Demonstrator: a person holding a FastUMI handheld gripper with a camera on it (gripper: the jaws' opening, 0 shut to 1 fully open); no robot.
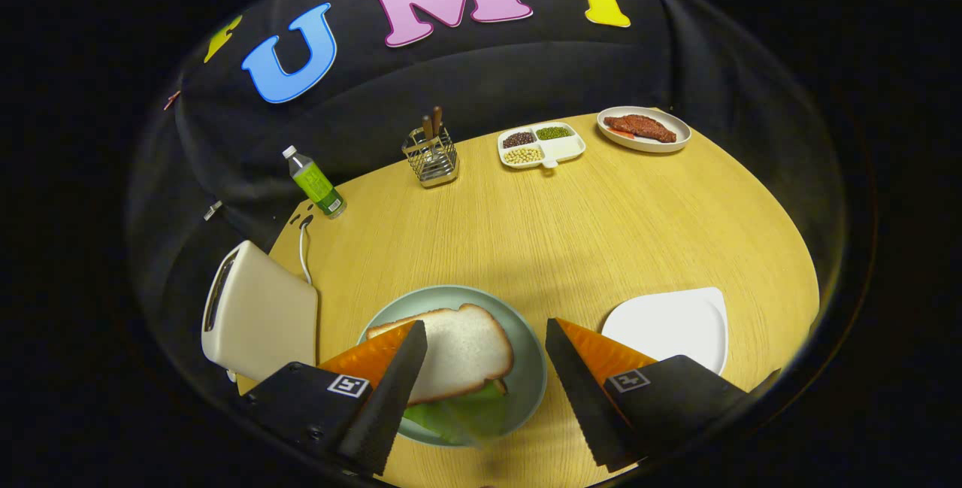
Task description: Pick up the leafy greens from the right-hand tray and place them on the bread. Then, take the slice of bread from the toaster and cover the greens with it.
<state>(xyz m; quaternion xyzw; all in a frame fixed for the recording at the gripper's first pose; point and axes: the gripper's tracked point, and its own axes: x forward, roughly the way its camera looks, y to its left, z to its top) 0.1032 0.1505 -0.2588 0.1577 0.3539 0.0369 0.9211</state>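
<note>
So the hand-held gripper (485,368) is hanging over the counter (571,232) with its fingers spread wide and nothing between the pads. It sits low in the frame, just above the near edge of a pale green plate (526,368).

On that plate, lower centre of the frame, there's a slice of bread (466,349) lying flat on top, and leafy greens (458,416) poke out from under its near edge. The left finger (387,398) overlaps the bread's left side in the picture, but I can't tell if it's actually touching. The right finger (582,398) is off to the right of the plate.

Just right of the plate, lower right of the frame, is a white tray (676,322). On the other side, lower left, stands a cream toaster (255,315) with its white cord (303,251) running up toward the back edge of the counter.

Further back, upper left of the counter, a bottle with a green label (316,183) stands upright. Around upper centre there's a wire utensil holder (432,157) with a couple of brown handles sticking out. To its right is a white divided dish (541,146) with beans or grains sorted into its sections, dark, green and pale, and beyond that, upper right, an oval plate (644,129) with a reddish slab of meat (640,127) on it.
</note>
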